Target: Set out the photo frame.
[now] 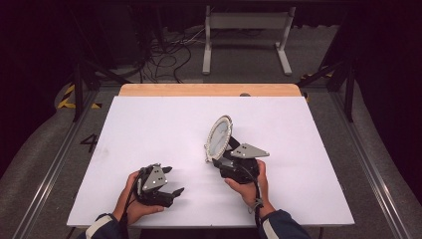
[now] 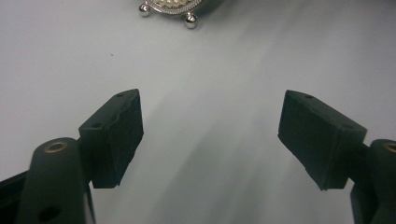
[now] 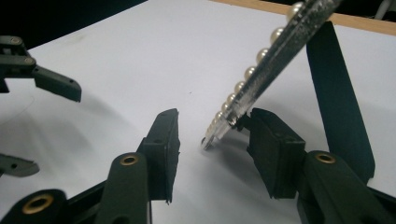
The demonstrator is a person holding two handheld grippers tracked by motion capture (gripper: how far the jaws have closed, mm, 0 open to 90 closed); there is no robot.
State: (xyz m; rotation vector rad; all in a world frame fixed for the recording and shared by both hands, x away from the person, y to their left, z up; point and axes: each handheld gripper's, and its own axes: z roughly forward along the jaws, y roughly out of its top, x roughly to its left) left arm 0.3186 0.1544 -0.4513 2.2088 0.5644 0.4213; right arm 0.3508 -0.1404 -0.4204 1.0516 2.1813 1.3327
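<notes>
Pearl-rimmed frame (image 1: 219, 138) upright on table (image 1: 149, 129)

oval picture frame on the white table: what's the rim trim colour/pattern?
Silver oval picture frame with a row of pearl-white beads along its rim; right gripper view shows it best.

Between my right gripper (image 3: 212, 144) jaws stands the pearl-rimmed mirror (image 1: 219, 136) and its black prop (image 3: 338, 98) — blocked ahead. Left of it lies bare white table (image 1: 149, 124), free up to my left gripper (image 1: 171, 181) — nothing between that one's jaws.
</notes>
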